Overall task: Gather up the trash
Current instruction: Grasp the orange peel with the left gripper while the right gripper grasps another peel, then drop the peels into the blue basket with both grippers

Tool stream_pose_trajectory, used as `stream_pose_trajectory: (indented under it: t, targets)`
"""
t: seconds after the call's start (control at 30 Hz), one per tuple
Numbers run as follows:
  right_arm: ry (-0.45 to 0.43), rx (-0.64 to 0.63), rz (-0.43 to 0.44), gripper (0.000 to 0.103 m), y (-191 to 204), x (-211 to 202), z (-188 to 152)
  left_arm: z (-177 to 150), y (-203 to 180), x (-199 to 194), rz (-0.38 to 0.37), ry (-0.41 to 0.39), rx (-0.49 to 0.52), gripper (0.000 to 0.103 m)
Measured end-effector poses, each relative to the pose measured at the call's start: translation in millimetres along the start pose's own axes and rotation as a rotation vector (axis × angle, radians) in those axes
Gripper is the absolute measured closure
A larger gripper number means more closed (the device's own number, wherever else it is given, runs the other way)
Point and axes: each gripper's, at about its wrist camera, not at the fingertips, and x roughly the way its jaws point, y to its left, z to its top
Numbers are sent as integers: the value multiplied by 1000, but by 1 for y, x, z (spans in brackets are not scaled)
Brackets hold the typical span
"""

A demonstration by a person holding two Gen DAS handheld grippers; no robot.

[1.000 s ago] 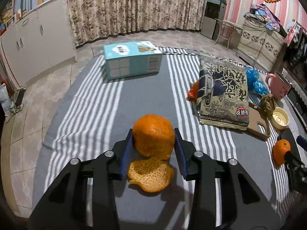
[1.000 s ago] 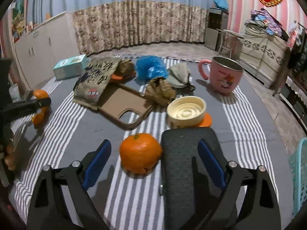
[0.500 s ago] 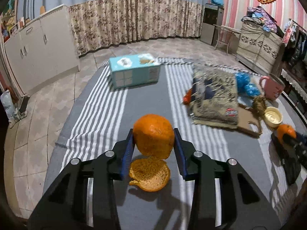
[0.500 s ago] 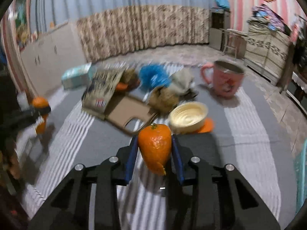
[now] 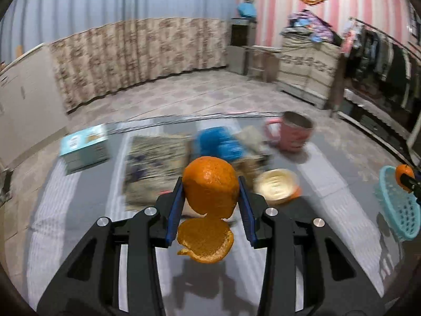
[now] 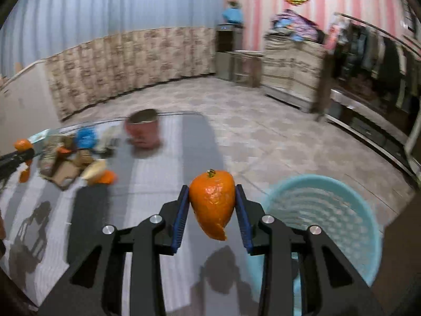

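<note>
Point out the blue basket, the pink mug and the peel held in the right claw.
blue basket [image 6: 329, 210]: right wrist view, on its inner wall.
pink mug [image 5: 294, 135]: left wrist view, on its side.
orange peel [image 6: 211, 201]: right wrist view, on its outer skin.

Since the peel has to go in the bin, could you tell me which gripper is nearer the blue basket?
Right. The right gripper, holding orange peel, hangs just beside the blue basket; the left gripper, gripping its own peel, sits farther off, over the striped cloth.

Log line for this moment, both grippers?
left gripper: shut on orange peel | right gripper: shut on peel piece | blue basket: beside right gripper
</note>
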Motion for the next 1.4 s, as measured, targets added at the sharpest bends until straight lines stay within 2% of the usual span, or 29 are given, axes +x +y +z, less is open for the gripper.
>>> stream_pose_trajectory:
  t: [0.07, 0.17, 0.4, 0.67, 0.97, 1.1, 1.27, 1.4]
  targets:
    - [-4, 46, -35, 68, -33, -2, -4, 3, -26, 2, -32, -8, 21, 65]
    - [-11, 128, -42, 68, -67, -2, -5, 7, -74, 4, -79, -16, 69, 65]
    - [-29, 192, -70, 68, -111, 1, -5, 4, -181, 4, -204, -30, 169, 65]
    - [-27, 269, -108, 68, -150, 1, -16, -14, -297, 12, -341, -42, 284, 65]
    - [-12, 444, -147, 68, -209, -1, -42, -35, -372, 27, -444, 2, 350, 64]
    - [-17, 471, -146, 68, -218, -2, -47, -43, -387, 32, -461, 22, 366, 61]
    - [-15, 469, -134, 68, -217, -1, -48, -43, -396, 30, -446, -2, 398, 34]
    - [2, 463, -129, 68, -213, 2, -49, -32, -381, 24, -402, -34, 374, 18]
